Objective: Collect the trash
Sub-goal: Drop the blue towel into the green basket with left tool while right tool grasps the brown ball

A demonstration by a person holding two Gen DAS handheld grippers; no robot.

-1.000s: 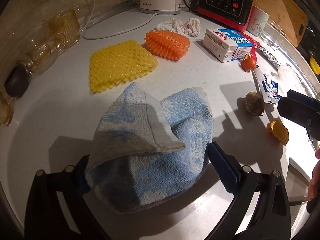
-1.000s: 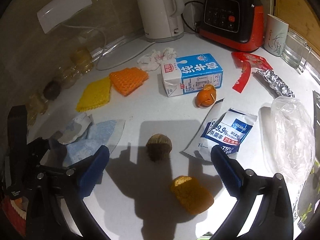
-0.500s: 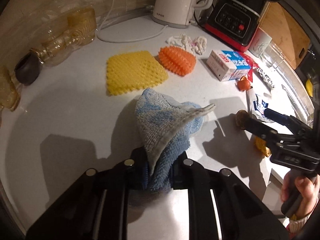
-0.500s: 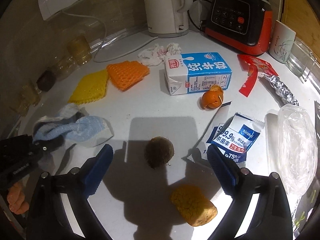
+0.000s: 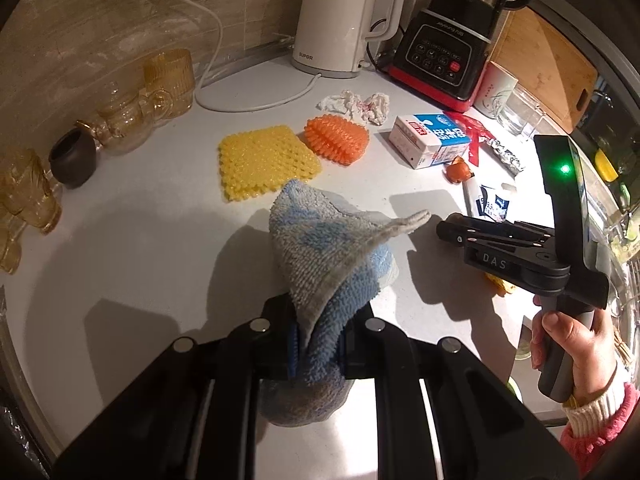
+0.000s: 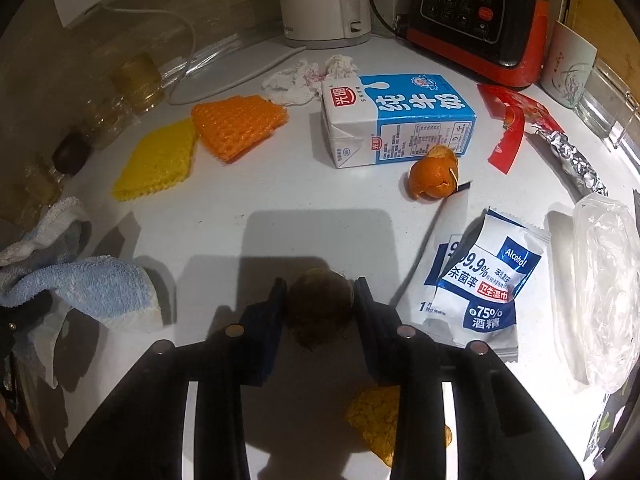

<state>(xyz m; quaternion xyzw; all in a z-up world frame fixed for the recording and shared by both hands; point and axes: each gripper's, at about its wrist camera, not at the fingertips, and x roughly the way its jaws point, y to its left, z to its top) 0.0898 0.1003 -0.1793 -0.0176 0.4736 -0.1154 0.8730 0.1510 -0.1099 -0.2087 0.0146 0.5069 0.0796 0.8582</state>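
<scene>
The white countertop (image 6: pixel 256 208) is littered almost everywhere, so the collecting looks barely begun. By the back edge a milk carton (image 6: pixel 400 120) lies on its side, with crumpled tissue (image 6: pixel 308 76) behind it and yellow (image 6: pixel 156 160) and orange foam nets (image 6: pixel 236 124) toward the left edge. A wet-wipe packet (image 6: pixel 484 280), clear plastic bag (image 6: pixel 604 280), red wrapper (image 6: pixel 516 120) and foil strip (image 6: pixel 576 156) crowd the right edge; a tangerine peel (image 6: pixel 434 174) sits mid-counter.

The left gripper (image 5: pixel 316 344) pinches a blue towel (image 5: pixel 332 256) tightly, lifted off the counter. The right gripper (image 6: pixel 320 304) is closing around a brown round husk (image 6: pixel 320 304), its pads just at the sides.

No bin shows anywhere. An orange scrap (image 6: pixel 376 416) near the front edge is half hidden under the right gripper's frame, and what the husk is cannot be made out.
</scene>
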